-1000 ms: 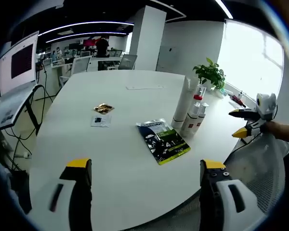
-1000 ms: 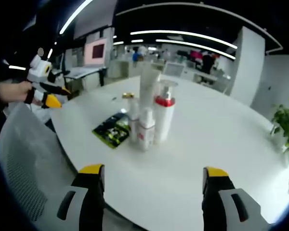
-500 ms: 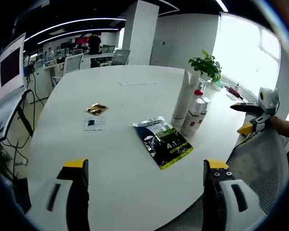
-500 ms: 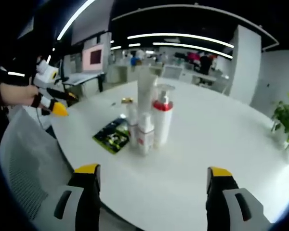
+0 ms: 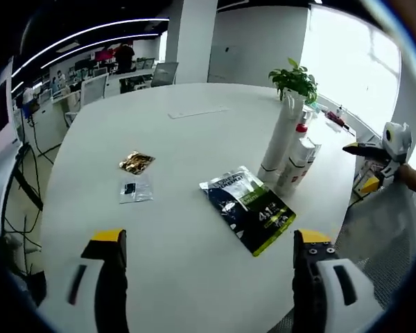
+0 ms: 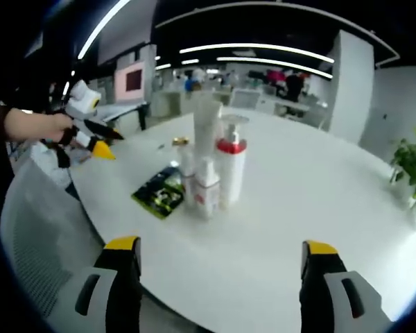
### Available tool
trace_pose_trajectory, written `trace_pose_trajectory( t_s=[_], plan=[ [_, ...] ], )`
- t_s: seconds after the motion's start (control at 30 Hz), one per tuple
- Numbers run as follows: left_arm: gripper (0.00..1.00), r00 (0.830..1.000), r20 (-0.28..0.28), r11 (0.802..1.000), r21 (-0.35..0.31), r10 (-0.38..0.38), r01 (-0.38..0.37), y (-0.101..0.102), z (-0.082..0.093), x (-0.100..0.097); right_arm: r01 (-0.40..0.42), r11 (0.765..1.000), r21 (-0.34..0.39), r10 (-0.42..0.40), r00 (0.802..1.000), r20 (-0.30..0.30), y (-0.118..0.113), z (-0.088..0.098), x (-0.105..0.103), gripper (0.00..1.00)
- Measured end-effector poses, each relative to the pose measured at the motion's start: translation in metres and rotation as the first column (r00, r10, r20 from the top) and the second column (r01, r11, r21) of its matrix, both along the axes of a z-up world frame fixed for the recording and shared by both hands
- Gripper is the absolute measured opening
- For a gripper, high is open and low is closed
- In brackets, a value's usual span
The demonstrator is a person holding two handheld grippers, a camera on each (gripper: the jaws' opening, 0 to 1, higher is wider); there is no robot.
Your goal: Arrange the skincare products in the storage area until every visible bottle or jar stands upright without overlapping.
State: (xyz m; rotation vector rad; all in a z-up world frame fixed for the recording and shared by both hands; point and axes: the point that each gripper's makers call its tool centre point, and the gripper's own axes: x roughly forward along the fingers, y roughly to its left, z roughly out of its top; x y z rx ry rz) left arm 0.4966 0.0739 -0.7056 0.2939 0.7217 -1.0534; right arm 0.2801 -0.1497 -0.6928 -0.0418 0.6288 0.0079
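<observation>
Centrally in the right gripper view, four bottles (image 6: 209,166) stood upright, clustered beside a flat pouch (image 6: 159,196); both grippers gaped wide, empty.

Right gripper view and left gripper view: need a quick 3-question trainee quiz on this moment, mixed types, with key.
1. True or false: the tall white tube lies flat on the white round table.
2. The dark green-and-black flat pouch is: A) upright B) flat on the table C) held in fingers.
3. Fill in: the white pump bottle has a ___ collar.

Key: 1 false, it stands upright. 2 B. 3 red.
</observation>
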Motion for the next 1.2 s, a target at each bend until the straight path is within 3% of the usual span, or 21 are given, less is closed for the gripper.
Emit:
trace_pose_trajectory(
  t_s=[0.33,0.7,1.2],
  plan=[
    [0.95,0.997,-0.012,0.996,0.058,-0.072,0.072,-0.012,-0.007,0.032,0.007,1.000,-0.011,-0.007,1.000,-0.012,-0.002,-0.002,-0.001,0.99],
    [0.97,0.993,0.009,0.985,0.127,-0.119,0.116,-0.019,-0.008,0.084,0.012,1.000,-0.015,-0.012,0.999,-0.031,-0.004,-0.005,-0.003,0.99],
    [0.93,0.982,-0.018,0.955,0.230,-0.188,0.187,-0.031,-0.033,0.134,0.037,0.999,-0.013,-0.038,0.997,-0.067,-0.009,-0.012,-0.006,0.98]
  ],
)
